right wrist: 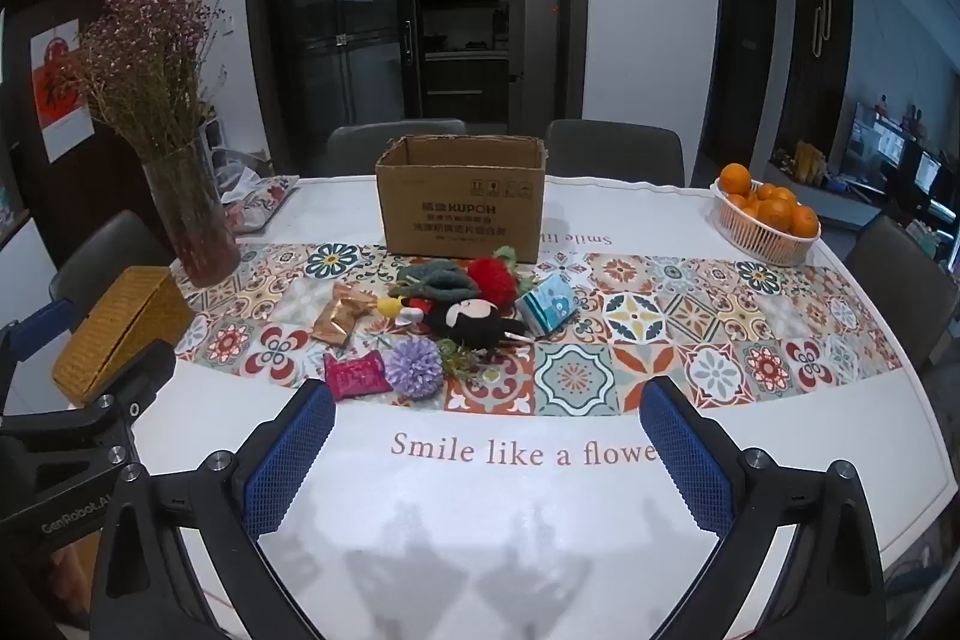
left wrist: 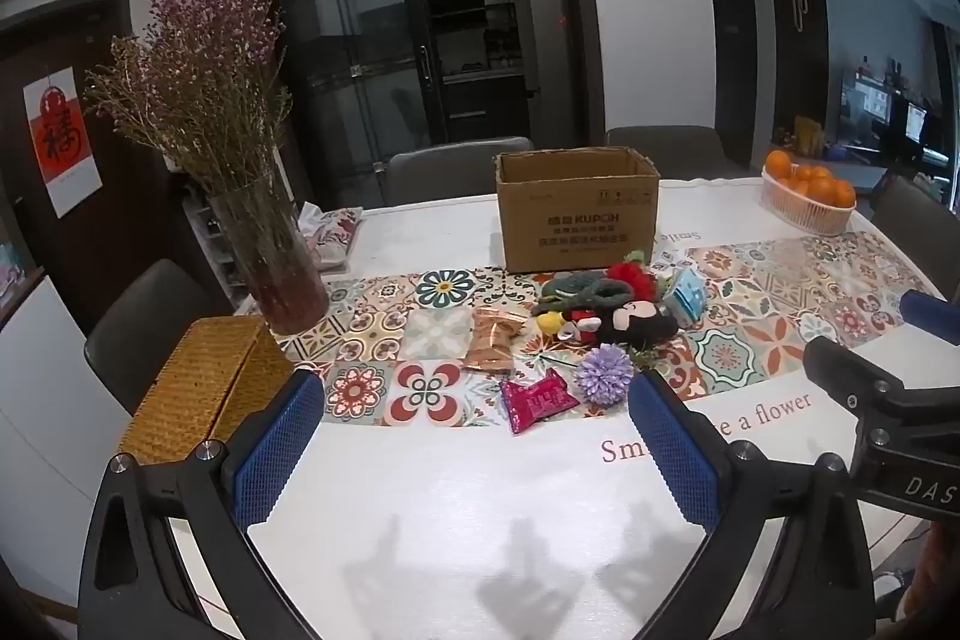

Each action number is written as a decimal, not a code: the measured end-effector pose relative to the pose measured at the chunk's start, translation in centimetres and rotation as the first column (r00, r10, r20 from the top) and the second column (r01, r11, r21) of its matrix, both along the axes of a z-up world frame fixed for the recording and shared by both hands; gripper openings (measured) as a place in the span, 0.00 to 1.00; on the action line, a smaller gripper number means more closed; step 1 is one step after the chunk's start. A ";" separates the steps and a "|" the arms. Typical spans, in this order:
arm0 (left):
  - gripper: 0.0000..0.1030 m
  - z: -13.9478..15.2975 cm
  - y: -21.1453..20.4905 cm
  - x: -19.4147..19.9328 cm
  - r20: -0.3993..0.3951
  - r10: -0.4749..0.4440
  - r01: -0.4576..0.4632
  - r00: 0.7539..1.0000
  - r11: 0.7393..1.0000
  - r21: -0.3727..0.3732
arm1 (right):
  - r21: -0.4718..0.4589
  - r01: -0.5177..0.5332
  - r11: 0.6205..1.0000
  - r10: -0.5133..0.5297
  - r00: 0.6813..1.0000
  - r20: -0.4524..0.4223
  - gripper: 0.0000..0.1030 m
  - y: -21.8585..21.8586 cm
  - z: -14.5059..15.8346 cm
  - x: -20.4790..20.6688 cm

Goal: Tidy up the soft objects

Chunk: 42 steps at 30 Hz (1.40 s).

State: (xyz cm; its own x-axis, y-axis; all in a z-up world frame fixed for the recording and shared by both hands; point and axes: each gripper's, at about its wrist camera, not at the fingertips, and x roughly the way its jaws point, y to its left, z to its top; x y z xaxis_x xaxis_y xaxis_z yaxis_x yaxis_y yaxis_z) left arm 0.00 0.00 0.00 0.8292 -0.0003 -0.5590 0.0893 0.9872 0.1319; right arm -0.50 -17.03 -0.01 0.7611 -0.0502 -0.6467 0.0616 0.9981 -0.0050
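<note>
Two grippers, left gripper (left wrist: pixel 477 451) and right gripper (right wrist: pixel 486 454), spread empty, one purple pompom (right wrist: pixel 413 367), one cardboard box (right wrist: pixel 462 202)

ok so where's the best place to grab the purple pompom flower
Likely the round purple flower head, pinched across its middle from above. It is a soft ball at the pile's near edge; its green stem runs back towards the black plush toy. Both grippers are open.

White table (right wrist: pixel 600 550) with patterned tile runner (right wrist: pixel 690 340) across middle; on it: open cardboard box (right wrist: pixel 459 214), soft-item cluster (right wrist: pixel 450 316) in front, flower vase (right wrist: pixel 192 226) and wicker box (right wrist: pixel 120 328) left, orange basket (right wrist: pixel 765 235) right
</note>
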 end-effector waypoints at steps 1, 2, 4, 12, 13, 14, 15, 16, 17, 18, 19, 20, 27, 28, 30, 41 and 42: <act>1.00 0.0 0.0 0.0 0.004 -0.002 0.002 1.000 1.000 -0.001 | 0.000 0.000 1.000 0.000 1.000 -0.002 1.00 0.0 0.0 0.0; 1.00 0.0 0.0 0.0 0.004 -0.004 0.004 1.000 1.000 -0.003 | 0.001 0.000 1.000 0.000 1.000 -0.002 1.00 0.0 0.0 0.0; 1.00 0.1 0.1 -0.1 0.004 -0.012 0.012 1.000 1.000 -0.010 | 0.000 0.001 1.000 -0.001 1.000 -0.006 1.00 0.0 0.0 0.0; 1.00 0.1 0.4 -0.2 0.005 -0.006 0.006 1.000 1.000 -0.009 | 0.000 0.003 1.000 -0.003 1.000 -0.007 1.00 0.1 0.0 0.0; 1.00 -0.1 0.2 -0.3 0.004 -0.007 0.007 1.000 1.000 -0.008 | 0.000 0.002 1.000 -0.002 1.000 -0.007 1.00 0.1 0.0 0.0; 1.00 0.1 0.1 -0.1 0.000 -0.006 0.006 1.000 1.000 -0.008 | 0.000 0.003 1.000 -0.003 1.000 -0.007 1.00 0.1 0.1 0.0; 1.00 0.2 0.0 0.2 -0.002 -0.004 0.004 1.000 1.000 -0.009 | 0.000 0.004 1.000 -0.004 1.000 -0.006 1.00 0.1 0.1 0.0; 1.00 0.2 0.1 0.2 0.001 -0.002 0.002 1.000 1.000 -0.011 | -0.001 0.005 1.000 -0.005 1.000 -0.005 1.00 0.1 0.1 0.0; 1.00 0.3 0.1 0.1 0.006 -0.001 0.001 1.000 1.000 -0.014 | -0.002 0.006 1.000 -0.006 1.000 -0.005 1.00 0.2 0.2 -0.1; 1.00 0.3 0.1 0.0 0.012 0.001 0.000 1.000 1.000 -0.017 | -0.003 0.007 1.000 -0.007 1.000 -0.004 1.00 0.1 0.0 0.0; 1.00 0.4 0.3 0.0 0.015 0.000 0.000 1.000 1.000 -0.021 | -0.003 0.008 1.000 -0.008 1.000 -0.004 1.00 0.0 0.0 0.1; 1.00 0.4 0.4 0.0 0.019 0.003 -0.003 1.000 1.000 -0.023 | -0.004 0.008 1.000 -0.008 1.000 -0.003 1.00 -0.2 -0.1 0.0; 1.00 0.5 0.5 -0.1 0.027 0.012 -0.011 1.000 1.000 -0.024 | -0.006 0.014 1.000 -0.014 1.000 0.000 1.00 0.2 0.1 0.1; 1.00 0.5 0.5 -0.1 0.028 0.013 -0.012 1.000 1.000 -0.023 | -0.005 0.013 1.000 -0.013 1.000 0.000 1.00 0.1 0.1 0.1; 1.00 0.5 0.5 0.0 0.027 0.014 -0.014 1.000 1.000 -0.022 | -0.006 0.013 1.000 -0.013 1.000 0.000 1.00 0.1 0.1 0.1; 1.00 0.5 0.7 0.2 0.023 0.017 -0.017 1.000 1.000 -0.021 | -0.008 0.014 1.000 -0.014 1.000 0.001 1.00 0.1 0.1 0.2; 1.00 0.5 0.7 0.2 0.022 0.017 -0.016 1.000 1.000 -0.020 | -0.008 0.013 1.000 -0.013 1.000 0.001 1.00 0.1 0.2 0.2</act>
